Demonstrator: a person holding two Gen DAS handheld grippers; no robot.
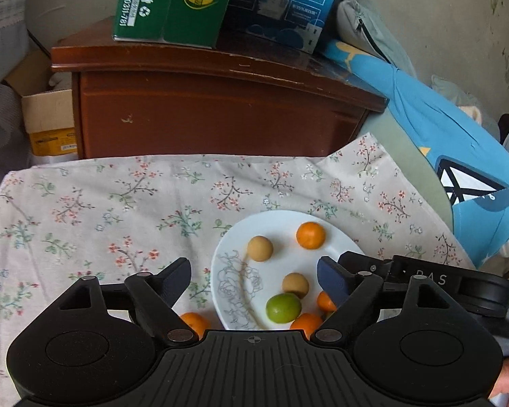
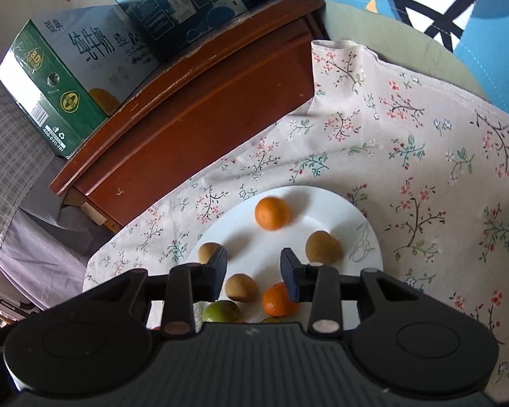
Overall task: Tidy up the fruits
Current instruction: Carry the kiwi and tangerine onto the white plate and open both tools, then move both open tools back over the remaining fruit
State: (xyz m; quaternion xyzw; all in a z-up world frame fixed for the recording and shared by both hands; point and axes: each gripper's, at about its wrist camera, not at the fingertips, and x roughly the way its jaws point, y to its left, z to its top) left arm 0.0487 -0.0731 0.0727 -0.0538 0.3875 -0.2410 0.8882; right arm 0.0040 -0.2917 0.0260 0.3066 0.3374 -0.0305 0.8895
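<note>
Fruit mostly gathered on white plate (image 1: 336, 237) with grey line drawing near the rim, set on flowered cloth (image 1: 85, 203).

Left view, on the plate: one orange (image 1: 310, 235) at far side; two tan round fruits, one (image 1: 260, 248) near centre and one (image 1: 295, 285) nearer the camera; one green round fruit (image 1: 283, 307) touching the nearer tan fruit; two further oranges (image 1: 325, 301) (image 1: 306, 324) partly hidden by gripper parts. One orange (image 1: 195, 324) off the plate, on the cloth just beside the plate's left rim.

Right view, on the plate: orange at far side (image 2: 271, 213); three tan fruits (image 2: 323, 248) (image 2: 208, 252) (image 2: 241, 287); one orange (image 2: 279, 300) next to right fingertip; green fruit (image 2: 221, 311) partly hidden under gripper body.

Left gripper (image 1: 254, 279): spread wide, nothing between fingers, held above the near-left part of the plate; left finger over cloth, right finger over plate.

Right gripper (image 2: 253, 274): parted at moderate width, holding nothing, poised over near part of plate; one tan fruit visible in the gap. Contact with fruit not determinable.

Behind the cloth: brown wooden cabinet (image 1: 203, 112) bearing green carton (image 1: 173, 3) and blue carton (image 1: 285, 0) side by side. Blue cloth with sailboat picture (image 2: 458, 10) to the right.
</note>
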